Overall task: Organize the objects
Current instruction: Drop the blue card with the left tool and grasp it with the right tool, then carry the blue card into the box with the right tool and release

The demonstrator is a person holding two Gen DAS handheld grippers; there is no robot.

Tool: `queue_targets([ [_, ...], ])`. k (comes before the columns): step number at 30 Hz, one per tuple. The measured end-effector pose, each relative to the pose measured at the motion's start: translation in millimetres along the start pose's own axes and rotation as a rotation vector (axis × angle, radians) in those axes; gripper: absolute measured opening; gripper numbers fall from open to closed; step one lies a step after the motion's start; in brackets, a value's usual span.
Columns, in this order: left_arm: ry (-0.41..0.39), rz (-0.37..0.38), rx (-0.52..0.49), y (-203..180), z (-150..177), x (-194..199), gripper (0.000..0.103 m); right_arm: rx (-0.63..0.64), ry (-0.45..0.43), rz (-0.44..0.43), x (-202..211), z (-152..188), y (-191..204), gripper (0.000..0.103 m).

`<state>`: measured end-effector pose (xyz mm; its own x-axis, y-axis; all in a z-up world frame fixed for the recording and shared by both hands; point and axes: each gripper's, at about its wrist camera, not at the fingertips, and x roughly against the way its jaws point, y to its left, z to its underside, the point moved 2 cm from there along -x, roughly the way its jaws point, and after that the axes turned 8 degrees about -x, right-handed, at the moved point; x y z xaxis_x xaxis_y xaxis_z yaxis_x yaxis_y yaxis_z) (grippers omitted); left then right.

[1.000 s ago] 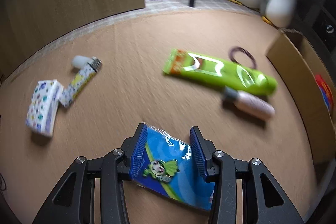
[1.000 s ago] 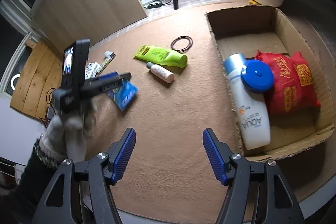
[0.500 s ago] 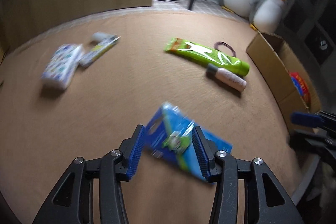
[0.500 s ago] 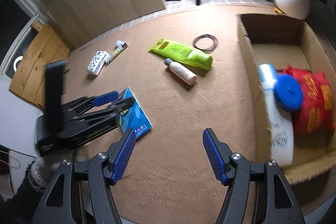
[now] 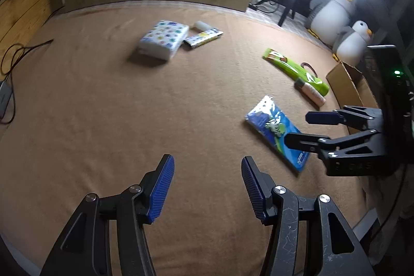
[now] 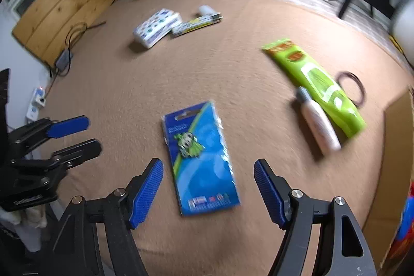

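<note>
Just ahead of the right hand-held gripper (image 6: 208,189), its jaws wide apart, a blue packet (image 6: 203,157) lies flat on the tabletop (image 6: 233,61), the left hand-held gripper (image 5: 205,184) likewise apart and empty; such a thin, slick packet may slip the pads.

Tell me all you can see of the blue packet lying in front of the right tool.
The blue packet is a flat, glossy, plastic-wrapped card with a green cartoon figure at its middle, a green diagonal stripe and small print along its near end. It lies flat on the tan cloth, lengthwise away from the right tool, whose open fingers flank its near half; whether they touch it is unclear. The left tool, also open, is off to its side.
</note>
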<state>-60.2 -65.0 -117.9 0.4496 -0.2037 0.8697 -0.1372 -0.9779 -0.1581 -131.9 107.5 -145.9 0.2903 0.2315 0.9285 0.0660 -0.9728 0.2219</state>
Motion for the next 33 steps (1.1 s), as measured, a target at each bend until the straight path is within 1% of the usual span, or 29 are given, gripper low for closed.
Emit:
queue_targets([
  [5,-0.007,-0.001,0.026,7.6,5.7,4.3,0.058,0.077,0.055,0.020,-15.0,-4.4,15.5,0.069],
  [10,-0.006,-0.006,0.031,8.3,8.1,5.3,0.058,0.091,0.086,0.040,-25.4,-7.5,17.4,0.069],
  [19,-0.002,-0.002,0.037,9.3,7.6,4.0,0.058,0.129,0.094,0.072,-26.8,-2.9,18.0,0.069],
  [20,-0.002,-0.001,0.036,8.7,7.4,3.8,0.058,0.128,0.092,0.078,-25.9,-1.8,17.2,0.067],
  [22,-0.001,0.000,0.033,7.7,6.6,3.0,0.058,0.129,0.084,0.094,-23.5,-0.2,15.2,0.060],
  [23,-0.001,0.000,0.030,6.6,6.1,2.5,0.058,0.129,0.081,0.097,-22.3,0.4,14.2,0.053],
  [27,0.001,0.004,0.024,3.1,3.5,-0.3,0.058,0.112,0.079,0.080,-17.1,5.8,8.4,0.052],
  [33,0.001,0.013,0.012,-5.3,-1.3,-3.8,0.058,0.064,0.044,0.061,-3.3,17.5,-1.7,0.052],
])
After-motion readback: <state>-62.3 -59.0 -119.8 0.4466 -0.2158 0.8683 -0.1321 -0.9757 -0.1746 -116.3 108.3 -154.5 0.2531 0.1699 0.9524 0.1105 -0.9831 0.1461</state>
